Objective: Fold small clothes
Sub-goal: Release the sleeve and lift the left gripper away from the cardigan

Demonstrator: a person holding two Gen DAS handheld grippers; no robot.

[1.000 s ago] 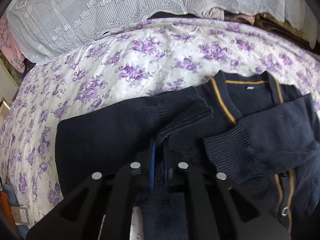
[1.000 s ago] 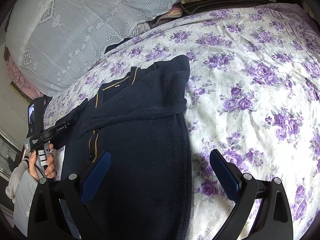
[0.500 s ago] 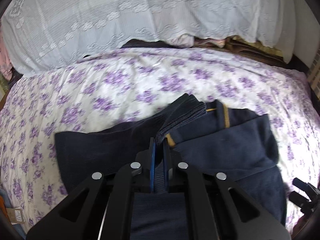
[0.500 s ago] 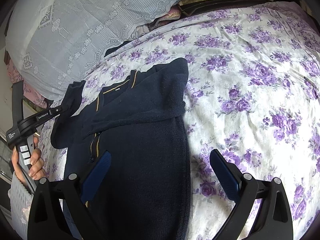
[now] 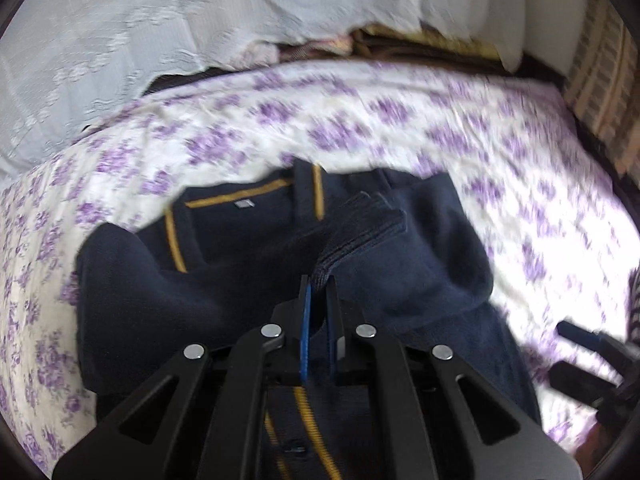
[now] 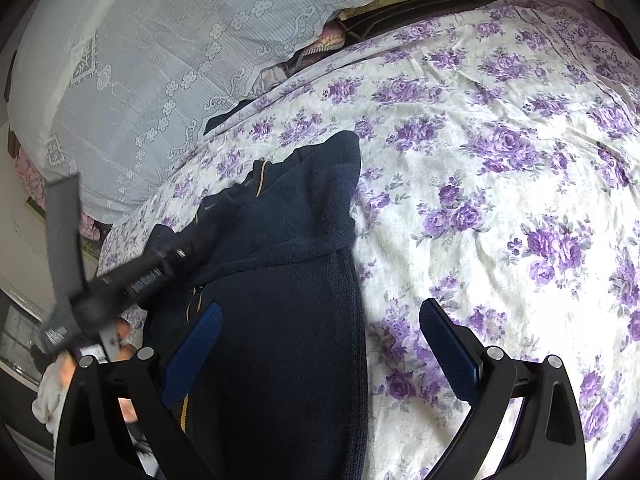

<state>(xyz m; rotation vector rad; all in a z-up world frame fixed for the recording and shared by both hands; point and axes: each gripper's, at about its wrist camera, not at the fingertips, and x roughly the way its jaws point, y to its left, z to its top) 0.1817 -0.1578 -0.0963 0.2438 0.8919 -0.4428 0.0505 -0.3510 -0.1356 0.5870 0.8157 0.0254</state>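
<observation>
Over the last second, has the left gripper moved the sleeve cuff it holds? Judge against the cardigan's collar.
Yes. The left gripper, shut on the sleeve cuff, carried it rightward across the cardigan, past the yellow-trimmed collar.

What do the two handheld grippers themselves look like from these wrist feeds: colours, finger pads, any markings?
Both are matte black plastic with angular linkages, triangular cut-outs and round silver pivot pins. The left gripper and right gripper carry ribbed blue finger pads. In the right wrist view, the left unit's black body shows small white lettering, too blurred to read, above a grey handle. No cables are visible.
</observation>
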